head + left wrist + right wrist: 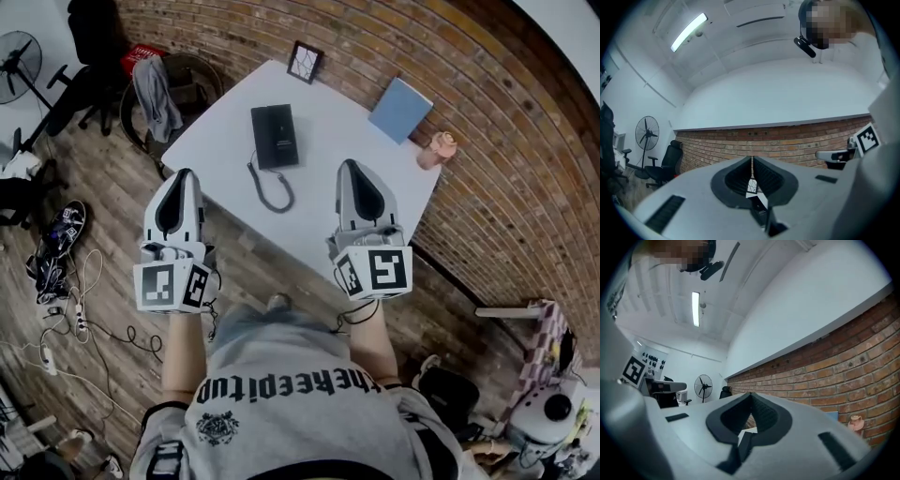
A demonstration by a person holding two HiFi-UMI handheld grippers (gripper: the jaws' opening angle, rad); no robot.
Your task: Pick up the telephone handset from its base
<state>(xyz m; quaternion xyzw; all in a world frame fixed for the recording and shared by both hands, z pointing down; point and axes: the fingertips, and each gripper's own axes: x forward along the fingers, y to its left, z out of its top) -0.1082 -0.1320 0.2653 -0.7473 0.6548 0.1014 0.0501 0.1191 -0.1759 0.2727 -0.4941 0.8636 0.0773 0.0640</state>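
From above, the telephone point(275, 136) shows as one dark block on the white tabletop point(328, 202). Its handset point(263, 134) lies on the base and is hard to tell apart from it. The curly cord point(271, 187) trails from the near end toward the person.

In both gripper views the gripper's own grey body fills the lower half and hides nearly all of the tabletop. In the left gripper view only a sliver shows through the gap, with what looks like the picture frame point(752, 186); the telephone cannot be made out there. The right gripper view gives a small white patch of tabletop, and the pink figure point(855, 423) shows by the brick wall point(843, 366).

The left gripper point(185, 172) has its jaws pressed together with nothing between them. It hovers off the near left edge of the tabletop, well short of the telephone. The right gripper point(351, 164) is likewise closed and empty, its tip over the near part of the tabletop, to the right of the cord and clear of it. A blue notebook point(400, 109) lies at the far right, beside the wall.
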